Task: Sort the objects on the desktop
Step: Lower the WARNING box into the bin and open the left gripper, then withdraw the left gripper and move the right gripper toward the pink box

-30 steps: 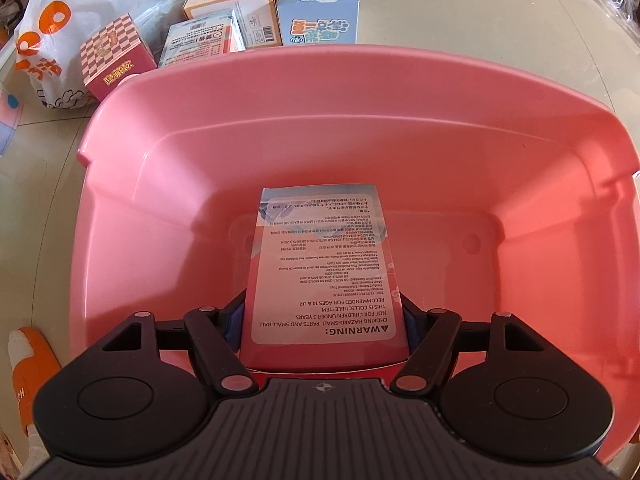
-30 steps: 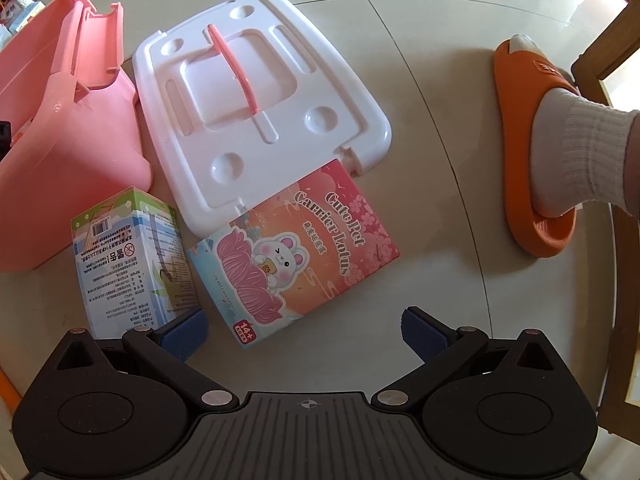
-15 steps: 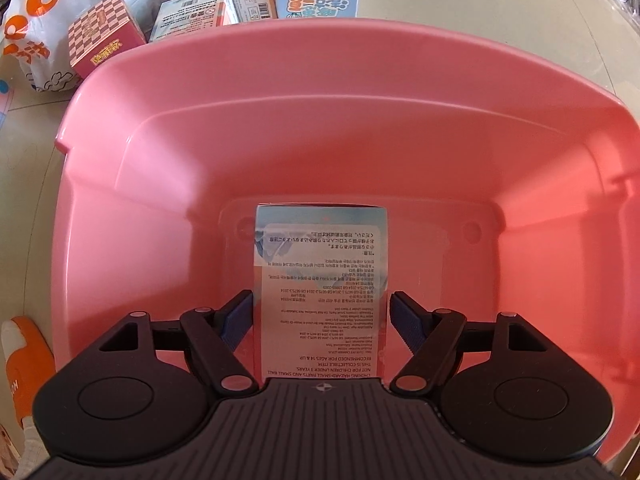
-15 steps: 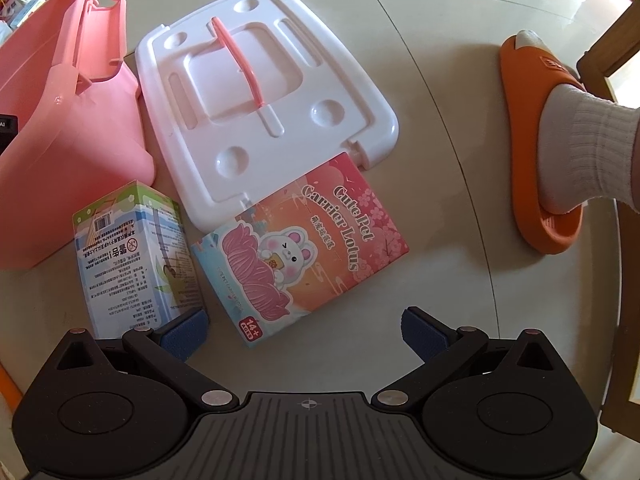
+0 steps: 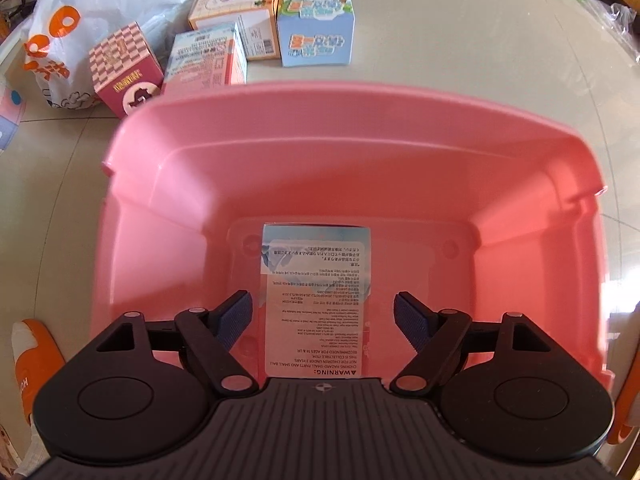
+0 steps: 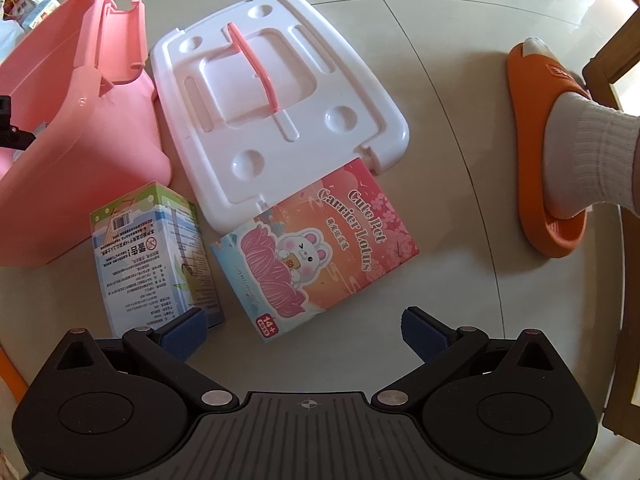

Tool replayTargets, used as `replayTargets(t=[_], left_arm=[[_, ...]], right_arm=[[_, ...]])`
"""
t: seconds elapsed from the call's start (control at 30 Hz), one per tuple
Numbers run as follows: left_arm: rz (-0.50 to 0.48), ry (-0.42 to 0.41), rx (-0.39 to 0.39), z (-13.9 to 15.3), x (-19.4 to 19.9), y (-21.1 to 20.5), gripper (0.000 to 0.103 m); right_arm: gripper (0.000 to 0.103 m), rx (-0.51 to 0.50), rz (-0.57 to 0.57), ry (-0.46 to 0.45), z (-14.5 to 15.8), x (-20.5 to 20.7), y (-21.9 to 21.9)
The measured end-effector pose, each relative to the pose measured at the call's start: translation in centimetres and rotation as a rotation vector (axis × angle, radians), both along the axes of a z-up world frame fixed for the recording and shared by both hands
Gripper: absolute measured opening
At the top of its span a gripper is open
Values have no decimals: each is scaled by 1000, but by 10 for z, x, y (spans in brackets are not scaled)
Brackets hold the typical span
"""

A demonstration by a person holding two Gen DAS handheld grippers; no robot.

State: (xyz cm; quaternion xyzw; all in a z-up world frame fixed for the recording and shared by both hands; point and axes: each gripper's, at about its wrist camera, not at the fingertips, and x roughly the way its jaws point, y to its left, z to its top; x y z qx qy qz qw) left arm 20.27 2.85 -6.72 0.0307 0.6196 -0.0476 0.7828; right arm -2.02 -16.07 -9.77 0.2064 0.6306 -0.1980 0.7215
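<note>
In the left wrist view a pink plastic bin (image 5: 160, 208) fills the frame. A box with a white warning label (image 5: 318, 304) lies flat on its bottom. My left gripper (image 5: 323, 316) is open above the box, its blue pads apart from it. In the right wrist view my right gripper (image 6: 304, 330) is open and empty above the floor. A pink "Cute Pet Carrier Lotus" box (image 6: 316, 248) lies just ahead of it. A green and blue box (image 6: 152, 256) lies by the left fingertip (image 6: 186, 330).
Several boxes (image 5: 316, 24) and a white plastic bag (image 5: 80, 20) lie beyond the bin. The bin's white lid (image 6: 276, 108) lies on the floor beside the pink bin (image 6: 72, 140). A foot in an orange slipper (image 6: 556, 152) stands at right.
My left gripper has let go of the labelled box, opened wide and pulled back up; the box now rests on the bin bottom. My right gripper has drifted slightly forward.
</note>
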Motion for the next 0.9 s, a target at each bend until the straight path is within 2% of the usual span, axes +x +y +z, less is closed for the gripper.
replayTargets(t=[0.27,0.4,0.57,0.7,0.9], left_arm=[[-6,-95,-57,56,-36,-8,80],[-10,-143,-86,83,-54,-12,87],[-15,-196,-122,115,-78,-18,88],[3,-195,-163,115,-104,-19,88],[28,-158,-143,96,-139,-17,89]], right_arm=[[103,-10,0,-14,11,-8,0],[103,-16,1,-30,20,-14,0],[103,-23,-1,-45,30,-23,-1],[103,-26,-10,-50,34,-29,-3],[103,-32,-29,-59,40,-35,-7]])
